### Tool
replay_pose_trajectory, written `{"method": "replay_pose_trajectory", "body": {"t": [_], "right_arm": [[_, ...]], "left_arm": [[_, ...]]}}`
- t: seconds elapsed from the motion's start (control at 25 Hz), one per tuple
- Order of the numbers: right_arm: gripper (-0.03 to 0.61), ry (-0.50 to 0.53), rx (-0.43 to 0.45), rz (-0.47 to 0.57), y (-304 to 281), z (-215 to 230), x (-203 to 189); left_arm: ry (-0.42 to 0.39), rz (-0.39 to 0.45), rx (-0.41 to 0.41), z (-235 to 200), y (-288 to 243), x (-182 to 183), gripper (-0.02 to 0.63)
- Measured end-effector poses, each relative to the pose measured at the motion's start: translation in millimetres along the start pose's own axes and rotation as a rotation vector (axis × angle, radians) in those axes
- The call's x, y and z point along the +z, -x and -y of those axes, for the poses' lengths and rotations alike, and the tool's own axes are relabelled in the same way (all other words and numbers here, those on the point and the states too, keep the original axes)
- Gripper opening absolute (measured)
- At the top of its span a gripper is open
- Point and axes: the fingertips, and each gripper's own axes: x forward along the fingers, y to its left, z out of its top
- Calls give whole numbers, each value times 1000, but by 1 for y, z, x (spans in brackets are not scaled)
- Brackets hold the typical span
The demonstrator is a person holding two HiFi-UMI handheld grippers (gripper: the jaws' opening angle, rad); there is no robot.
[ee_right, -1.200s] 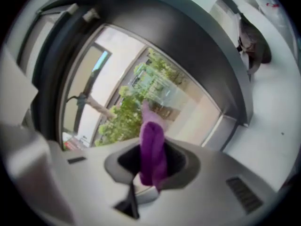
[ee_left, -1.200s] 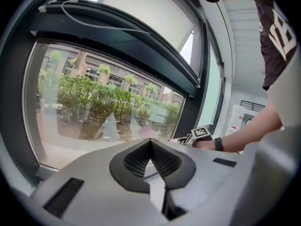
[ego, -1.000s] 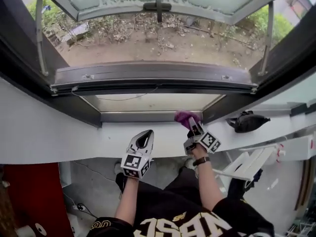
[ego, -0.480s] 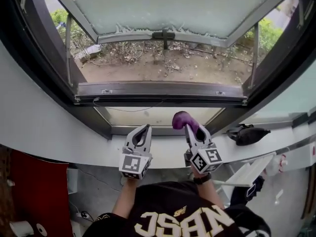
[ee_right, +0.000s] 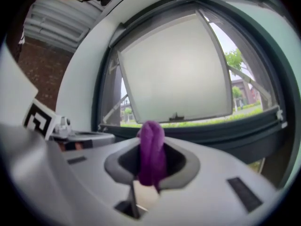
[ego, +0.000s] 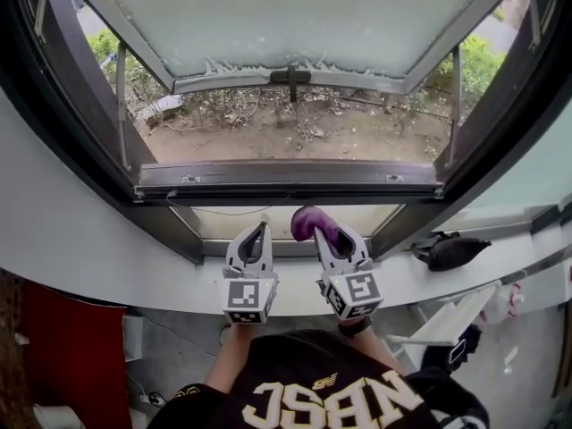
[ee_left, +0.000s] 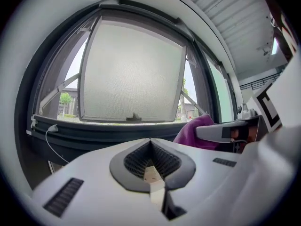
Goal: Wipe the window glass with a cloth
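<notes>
The window's frosted pane [ego: 295, 16] is swung open outward above the dark frame; it fills the middle of the left gripper view [ee_left: 131, 74] and the right gripper view [ee_right: 178, 74]. My right gripper [ego: 323, 232] is shut on a bunched purple cloth [ego: 308, 222], which sticks up between its jaws [ee_right: 151, 149]. The cloth is apart from the glass. My left gripper [ego: 256, 232] is held just left of it, jaws together with nothing in them [ee_left: 150, 147]. The purple cloth [ee_left: 197, 131] shows at the right of the left gripper view.
A dark lower frame rail [ego: 286, 181] with a thin white cable [ego: 232, 211] runs across in front of the grippers. A handle [ego: 290, 76] sits on the pane's lower edge. A black object [ego: 451, 248] lies on the white ledge at right. Bare ground and shrubs lie outside.
Both grippers have tilted up from the lower fixed glass toward the open frosted pane. The right gripper, still holding the cloth, has moved left, closer to the left gripper.
</notes>
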Motion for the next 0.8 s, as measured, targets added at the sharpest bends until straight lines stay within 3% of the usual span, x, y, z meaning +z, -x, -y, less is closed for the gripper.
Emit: {"method": "replay_pose_trajectory", "body": {"t": [0.36, 0.8], "right_arm": [[87, 53, -35, 4, -1, 9, 5], [86, 29, -55, 28, 9, 9, 2]], "left_arm": [[1, -7, -25, 4, -5, -2, 9], [1, -18, -37, 8, -1, -6, 9]]}}
